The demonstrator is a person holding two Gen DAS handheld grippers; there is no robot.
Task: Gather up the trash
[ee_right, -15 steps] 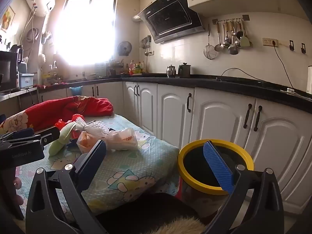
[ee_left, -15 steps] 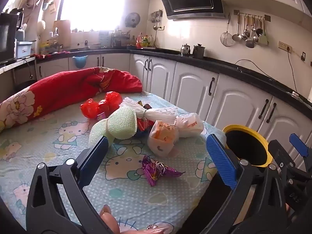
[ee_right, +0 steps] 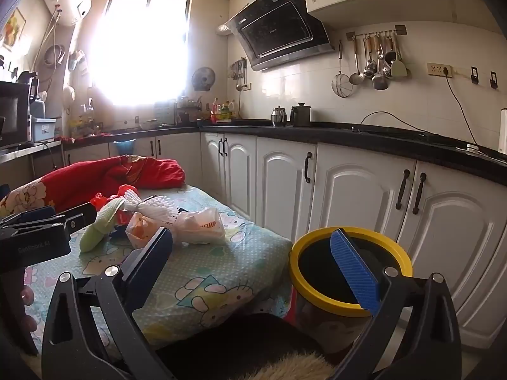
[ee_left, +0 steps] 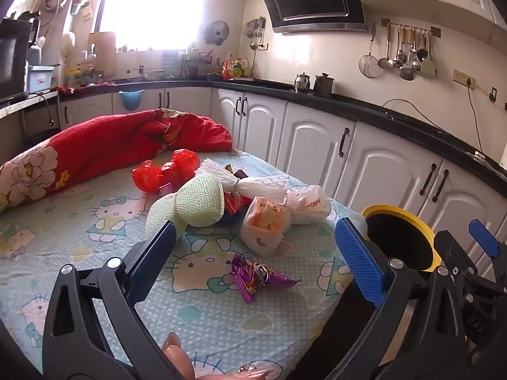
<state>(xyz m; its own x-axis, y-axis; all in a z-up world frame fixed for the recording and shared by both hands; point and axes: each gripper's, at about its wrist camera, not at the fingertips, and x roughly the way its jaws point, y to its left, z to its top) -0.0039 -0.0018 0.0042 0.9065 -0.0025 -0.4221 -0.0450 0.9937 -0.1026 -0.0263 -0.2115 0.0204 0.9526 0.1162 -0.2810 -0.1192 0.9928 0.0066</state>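
A purple candy wrapper (ee_left: 256,277) lies on the Hello Kitty tablecloth (ee_left: 95,253), just ahead of my open, empty left gripper (ee_left: 256,253). Behind it is a pile of trash: a white plastic bag with orange print (ee_left: 269,221), a pale green foam net (ee_left: 196,204), a white foam net (ee_left: 250,183) and red plastic wrap (ee_left: 168,171). The yellow-rimmed bin (ee_left: 401,237) stands on the floor right of the table. My right gripper (ee_right: 253,253) is open and empty, its right finger over the bin (ee_right: 348,272). The bag pile (ee_right: 177,221) lies to its left.
A red floral blanket (ee_left: 111,145) lies rolled at the table's far edge. White cabinets (ee_left: 380,171) under a black counter run behind and right of the bin. The right gripper shows at the right edge of the left view (ee_left: 469,278); the left gripper at the left edge of the right view (ee_right: 35,240).
Both views have barely shifted; the left gripper has edged slightly toward the purple wrapper. Nothing was grasped or released.
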